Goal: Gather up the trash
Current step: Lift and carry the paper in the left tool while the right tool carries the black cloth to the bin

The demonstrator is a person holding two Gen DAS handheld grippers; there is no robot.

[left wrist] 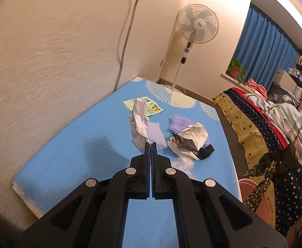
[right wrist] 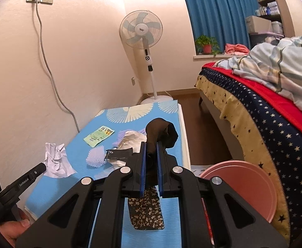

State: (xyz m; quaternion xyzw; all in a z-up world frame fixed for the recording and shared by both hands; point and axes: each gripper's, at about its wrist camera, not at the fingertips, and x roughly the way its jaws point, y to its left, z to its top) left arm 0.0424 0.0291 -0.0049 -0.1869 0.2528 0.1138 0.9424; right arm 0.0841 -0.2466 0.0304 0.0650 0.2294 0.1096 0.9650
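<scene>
A home bedroom. A bed (right wrist: 254, 107) with star-print sheet and rumpled quilt (right wrist: 279, 66) fills the 3 o'clock side; blue curtains (right wrist: 219, 10) hang at 1 o'clock above a sill with a potted plant (right wrist: 207, 44). A pedestal fan (right wrist: 141, 31) stands at 12 o'clock, shelves (right wrist: 268, 2) beyond.

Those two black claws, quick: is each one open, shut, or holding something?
Left gripper: shut on a crumpled white paper sheet.
Right gripper: shut on a dark floral-print fabric piece.
</scene>
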